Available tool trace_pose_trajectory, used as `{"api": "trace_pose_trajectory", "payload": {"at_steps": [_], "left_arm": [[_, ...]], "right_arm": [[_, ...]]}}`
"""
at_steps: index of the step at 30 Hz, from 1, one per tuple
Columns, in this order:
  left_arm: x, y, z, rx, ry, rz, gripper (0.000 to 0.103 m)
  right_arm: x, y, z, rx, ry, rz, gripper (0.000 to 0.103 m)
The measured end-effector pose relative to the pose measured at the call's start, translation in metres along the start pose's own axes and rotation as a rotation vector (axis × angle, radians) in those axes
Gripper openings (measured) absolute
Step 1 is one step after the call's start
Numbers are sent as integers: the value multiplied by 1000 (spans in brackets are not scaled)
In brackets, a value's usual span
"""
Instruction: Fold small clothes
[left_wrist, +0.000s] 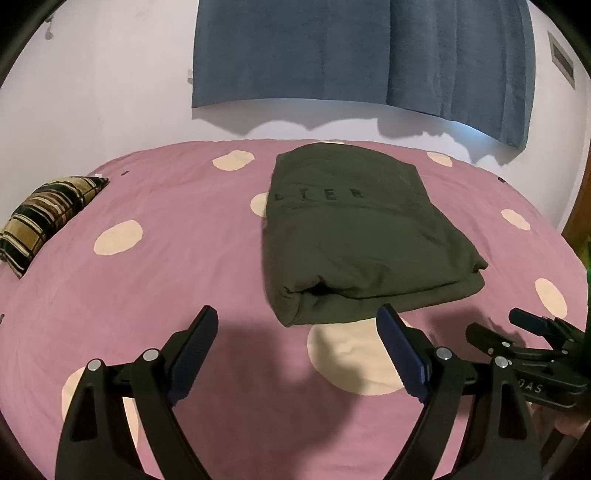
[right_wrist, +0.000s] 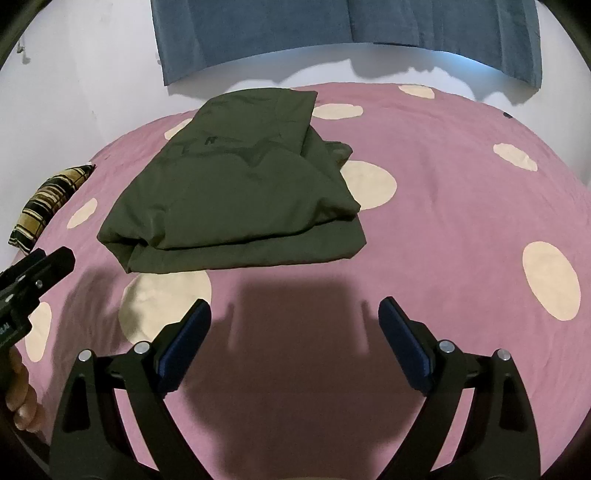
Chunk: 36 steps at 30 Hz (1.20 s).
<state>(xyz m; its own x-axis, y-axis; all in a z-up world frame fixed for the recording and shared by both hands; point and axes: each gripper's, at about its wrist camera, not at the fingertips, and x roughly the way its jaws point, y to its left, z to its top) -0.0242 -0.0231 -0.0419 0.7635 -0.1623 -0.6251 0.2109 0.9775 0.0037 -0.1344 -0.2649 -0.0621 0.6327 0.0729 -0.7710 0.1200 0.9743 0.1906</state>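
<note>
With the olive garment (left_wrist: 354, 236) lying folded on the pink spotted bedspread (left_wrist: 166, 288) just ahead, I hold my left gripper (left_wrist: 297, 317) and right gripper (right_wrist: 295, 308) spread and empty, judging the next move a final tidy fold or set-aside.

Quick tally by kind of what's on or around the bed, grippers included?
Folded green garment: 1
Plaid pillow: 1
Blue curtain: 1
Grippers: 2, left gripper and right gripper, both with jaws open and empty
Total: 5, all on or around the pink spotted bedsheet
</note>
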Motion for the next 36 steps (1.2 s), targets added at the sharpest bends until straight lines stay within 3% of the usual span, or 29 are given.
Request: {"api": "trace_pose_trajectory", "payload": {"at_steps": [36], "left_arm": [[1, 4, 0, -30, 38, -15, 87]], "right_arm": [[5, 2, -4, -4, 31, 7, 92]]}}
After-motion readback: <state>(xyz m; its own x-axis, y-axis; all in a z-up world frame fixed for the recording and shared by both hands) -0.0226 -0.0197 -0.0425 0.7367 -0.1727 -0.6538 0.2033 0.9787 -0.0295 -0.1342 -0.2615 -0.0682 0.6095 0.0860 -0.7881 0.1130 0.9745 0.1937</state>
